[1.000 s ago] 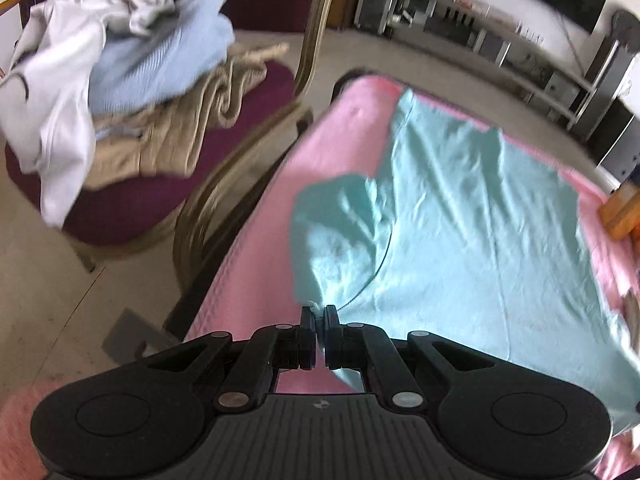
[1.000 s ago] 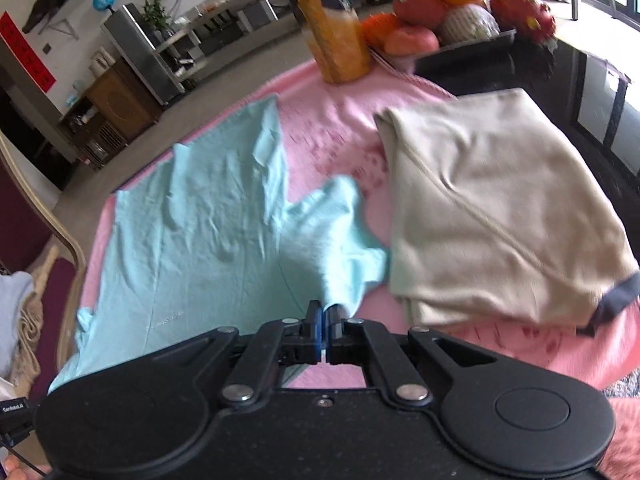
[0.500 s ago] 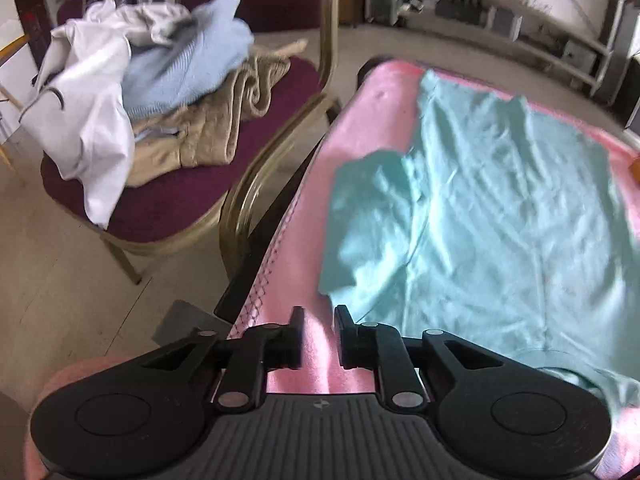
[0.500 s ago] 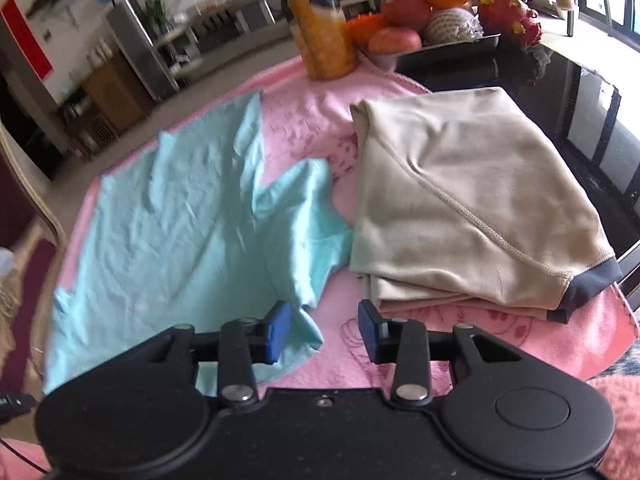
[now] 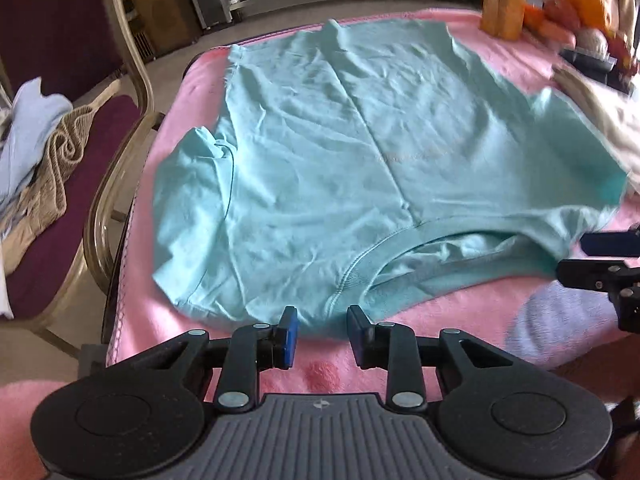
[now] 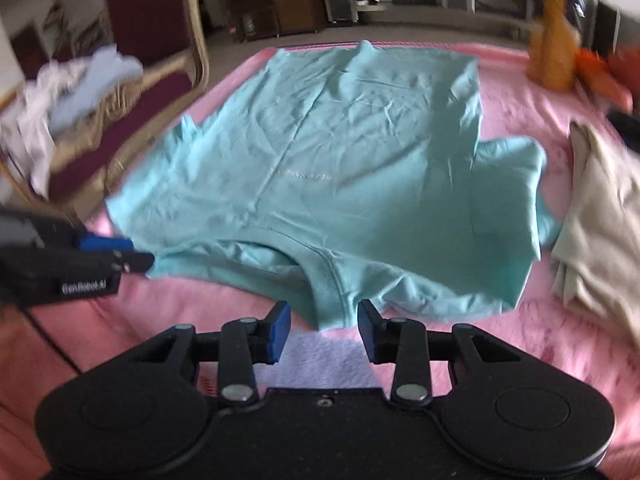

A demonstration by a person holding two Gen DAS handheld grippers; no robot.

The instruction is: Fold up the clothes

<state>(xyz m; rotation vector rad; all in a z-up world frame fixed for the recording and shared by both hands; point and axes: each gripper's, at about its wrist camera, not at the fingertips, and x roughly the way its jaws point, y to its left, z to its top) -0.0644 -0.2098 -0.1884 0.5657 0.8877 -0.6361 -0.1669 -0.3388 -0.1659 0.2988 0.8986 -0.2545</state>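
A light teal T-shirt (image 5: 360, 152) lies flat on the pink blanket (image 5: 460, 308), collar towards me, both sleeves spread out; it also shows in the right wrist view (image 6: 340, 184). My left gripper (image 5: 322, 334) is open and empty, just short of the shirt's near shoulder edge left of the collar. My right gripper (image 6: 323, 328) is open and empty, at the collar's near edge. Each gripper shows at the side of the other's view.
A folded beige garment (image 6: 600, 216) lies on the blanket right of the shirt. A maroon chair (image 5: 100, 128) with a pile of unfolded clothes (image 5: 32, 152) stands at the left. An orange bottle (image 5: 502, 4) and fruit (image 5: 576, 12) sit at the far right.
Both grippers have let go of the sleeves they were shut on, opened, and drawn back to the collar side. The sleeves now lie spread flat.
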